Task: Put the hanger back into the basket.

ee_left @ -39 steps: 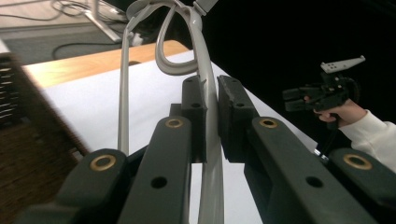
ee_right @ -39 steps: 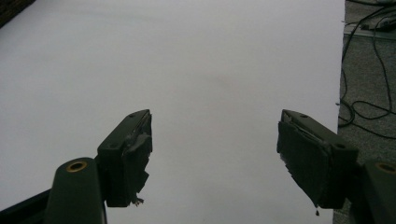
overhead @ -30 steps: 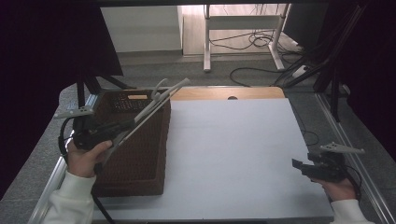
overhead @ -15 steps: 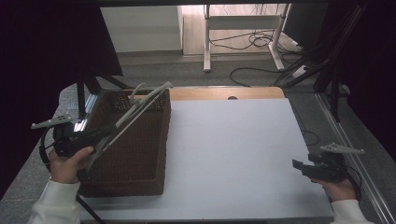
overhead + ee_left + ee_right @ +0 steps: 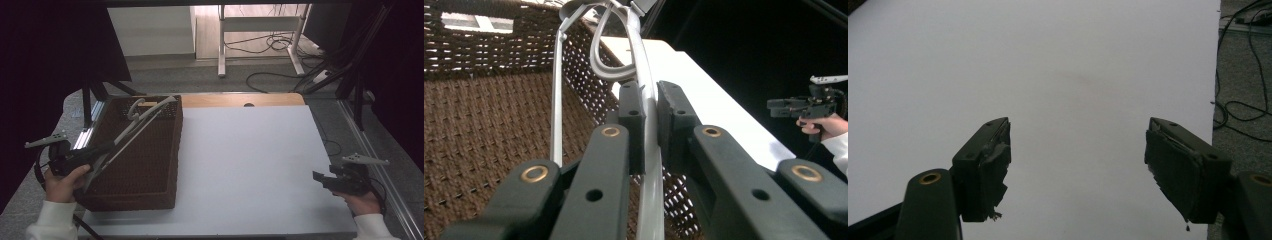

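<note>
The white table top [image 5: 250,165] carries one large item: a dark brown wicker basket [image 5: 145,172], rectangular and open-topped. It sits directly ahead of and below the left gripper [image 5: 107,147], well apart from the right gripper [image 5: 320,176].

A light grey plastic hanger [image 5: 142,122] lies above the basket interior. Its long axis runs from the left gripper away from the person, slanting towards the basket's far right corner. The hooked end sits over the basket's far wall. Contact with that wall cannot be confirmed.

The left gripper is clamped on one arm of the hanger. In the left gripper view the jaws press against both sides of the grey bar [image 5: 644,100], with the loop and second bar just beyond the tips. The left hand [image 5: 62,182] holds this gripper at the basket's near left side.

The right gripper [image 5: 1078,165] has its jaws spread wide over bare table top with nothing between them. The right hand [image 5: 362,202] holds it at the table's near right edge.

Assessment: the hanger is the item being handled, and the left gripper alone controls it. Lowering it along its present axis would place it inside the basket. The far wall under the hooked end is the likely snag point.
</note>
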`<state>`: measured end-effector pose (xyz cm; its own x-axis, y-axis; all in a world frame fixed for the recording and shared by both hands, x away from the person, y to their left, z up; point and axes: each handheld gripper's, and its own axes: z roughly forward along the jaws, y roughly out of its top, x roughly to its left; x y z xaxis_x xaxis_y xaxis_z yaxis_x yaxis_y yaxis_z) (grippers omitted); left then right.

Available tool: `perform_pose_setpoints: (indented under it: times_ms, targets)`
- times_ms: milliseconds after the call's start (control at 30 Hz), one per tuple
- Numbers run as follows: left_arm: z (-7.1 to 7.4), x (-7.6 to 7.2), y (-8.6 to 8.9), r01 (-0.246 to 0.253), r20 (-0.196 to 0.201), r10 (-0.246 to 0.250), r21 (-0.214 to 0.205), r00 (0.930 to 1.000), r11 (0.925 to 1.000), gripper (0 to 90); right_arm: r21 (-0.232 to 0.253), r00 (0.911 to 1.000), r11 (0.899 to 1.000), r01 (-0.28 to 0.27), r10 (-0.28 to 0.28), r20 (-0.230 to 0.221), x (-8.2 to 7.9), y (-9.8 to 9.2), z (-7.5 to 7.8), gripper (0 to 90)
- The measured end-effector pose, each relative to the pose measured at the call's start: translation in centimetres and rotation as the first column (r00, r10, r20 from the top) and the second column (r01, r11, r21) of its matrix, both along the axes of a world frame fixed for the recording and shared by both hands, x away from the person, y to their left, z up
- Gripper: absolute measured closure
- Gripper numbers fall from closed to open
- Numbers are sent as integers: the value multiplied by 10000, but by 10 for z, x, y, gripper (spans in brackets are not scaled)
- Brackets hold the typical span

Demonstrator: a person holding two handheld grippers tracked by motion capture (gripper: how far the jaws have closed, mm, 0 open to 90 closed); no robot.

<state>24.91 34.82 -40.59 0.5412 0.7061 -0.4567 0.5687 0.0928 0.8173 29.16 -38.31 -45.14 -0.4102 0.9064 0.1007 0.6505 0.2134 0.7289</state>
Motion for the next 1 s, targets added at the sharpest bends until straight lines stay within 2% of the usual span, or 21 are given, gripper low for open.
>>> perform_pose_setpoints:
  times_ms: [200, 233, 267, 300, 333, 367, 400, 433, 467, 567, 600, 633, 700, 767, 833, 867, 933, 1000]
  targets:
    - [-8, 6, 1, 214, -173, -211, 189, 9996, 9996, 826, -6, 10000, 10000, -42, 42, -70, 1, 1, -1, 271]
    - [-10, 7, 2, 239, -245, -234, 221, 9994, 9995, 826, -20, 10000, 10000, -49, 49, -76, 0, 1, -1, 271]
    - [-15, 11, 3, 264, -489, -252, 249, 9985, 9993, 826, -15, 10000, 10000, -56, 56, -78, 1, 2, -1, 271]
    - [-15, 11, 3, 264, -489, -252, 249, 9985, 9993, 826, -15, 10000, 10000, -56, 56, -78, 1, 2, -1, 271]
    - [-20, 13, 3, 275, -757, -250, 325, 9968, 9991, 826, -6, 10000, 10000, -52, 52, -78, 1, 1, -1, 271]
    - [-20, 13, 3, 275, -757, -250, 325, 9968, 9991, 826, -6, 10000, 10000, -52, 52, -78, 1, 1, -1, 271]
    - [-26, 18, 2, 343, -1186, -277, 535, 9926, 9980, 825, -7, 10000, 10000, -43, 43, -81, 1, 1, -2, 271]
    - [-26, 18, 2, 343, -1186, -277, 535, 9926, 9980, 825, -7, 10000, 10000, -43, 43, -81, 1, 1, -2, 271]
    - [-32, 22, 0, 397, -1651, -297, 579, 9858, 9975, 825, -22, 9999, 10000, -52, 52, -102, 1, 0, -2, 271]
    - [-31, 23, 0, 440, -1674, -319, 693, 9854, 9966, 824, -20, 9999, 10000, -53, 53, -107, 1, 0, -2, 271]
    - [-33, 26, -1, 642, -2042, -476, 757, 9778, 9951, 823, -10, 9999, 10000, -53, 53, -102, 1, 1, -2, 271]
    - [-33, 26, -1, 642, -2042, -476, 757, 9778, 9951, 820, -10, 9999, 10000, -53, 53, -102, 1, 1, -2, 271]
    - [-34, 31, -3, 853, -2520, -581, 986, 9660, 9915, 817, -2, 9999, 10000, -71, 71, -101, 1, 1, -2, 270]
    - [-34, 33, -5, 949, -2696, -603, 1175, 9611, 9885, 809, -15, 9999, 10000, -92, 92, -107, 1, 1, -2, 270]
    - [-34, 34, -5, 803, -2665, -433, 1292, 9629, 9884, 804, -5, 9999, 10000, -98, 97, -119, 1, 1, -2, 270]
    - [-35, 35, -4, 673, -2785, -303, 1243, 9599, 9900, 795, 2, 9999, 10000, -80, 80, -119, 1, 1, -2, 269]
    - [-36, 36, -3, 626, -2840, -254, 1225, 9585, 9905, 785, 1, 9999, 10000, -80, 80, -109, 1, 1, -2, 269]
    - [-35, 36, -3, 572, -2777, -200, 1265, 9605, 9903, 769, 3, 9999, 10000, -84, 84, -116, 1, 1, -2, 269]
